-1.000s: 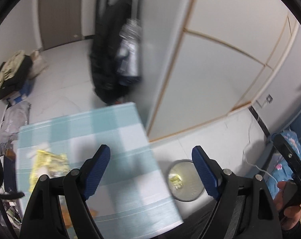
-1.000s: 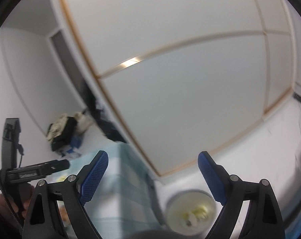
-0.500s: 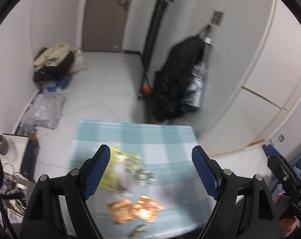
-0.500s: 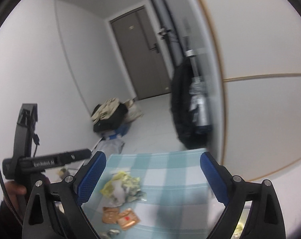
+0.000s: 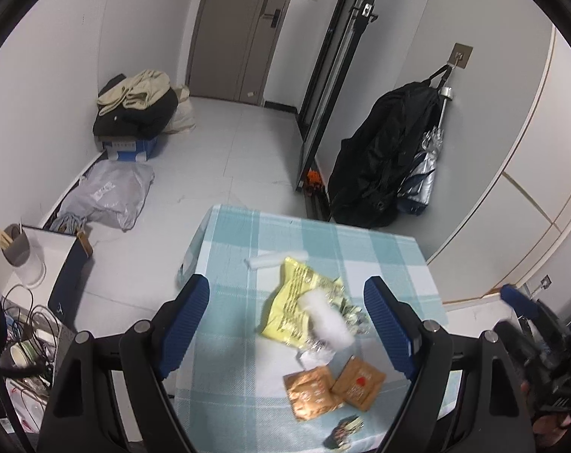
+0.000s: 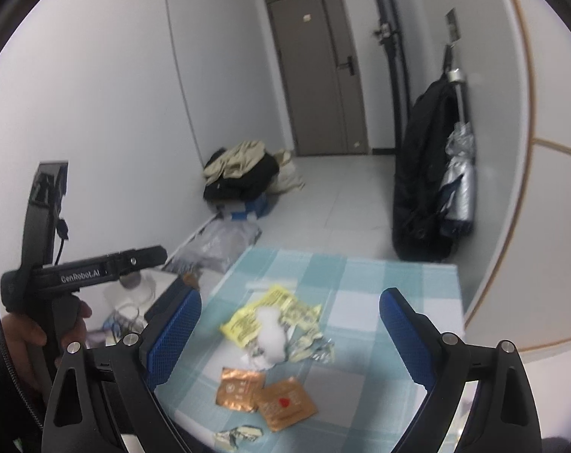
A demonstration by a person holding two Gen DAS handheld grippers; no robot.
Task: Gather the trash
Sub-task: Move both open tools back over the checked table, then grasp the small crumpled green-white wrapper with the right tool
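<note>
Trash lies on a table with a blue-checked cloth point(image 5: 323, 241) point(image 6: 361, 275): a yellow wrapper point(image 5: 293, 302) point(image 6: 247, 321), a crumpled white tissue point(image 5: 329, 321) point(image 6: 270, 332), two orange packets point(image 5: 315, 392) point(image 6: 285, 404), a small crumpled dark wrapper point(image 5: 346, 428) and a white roll point(image 5: 278, 258). My left gripper point(image 5: 285, 324) is open and empty above the table's near part. My right gripper point(image 6: 289, 336) is open and empty, also above the trash. The left gripper's body shows in the right wrist view point(image 6: 81, 271).
A black coat and umbrella point(image 5: 391, 166) hang on the wall beyond the table. Bags and clothes point(image 5: 134, 113) lie on the floor at far left. A cluttered white shelf with a cup point(image 5: 21, 253) stands left of the table.
Both views have swung from the wardrobe wall and a floor bin round to the table. The trash now lies between both pairs of open fingers.
</note>
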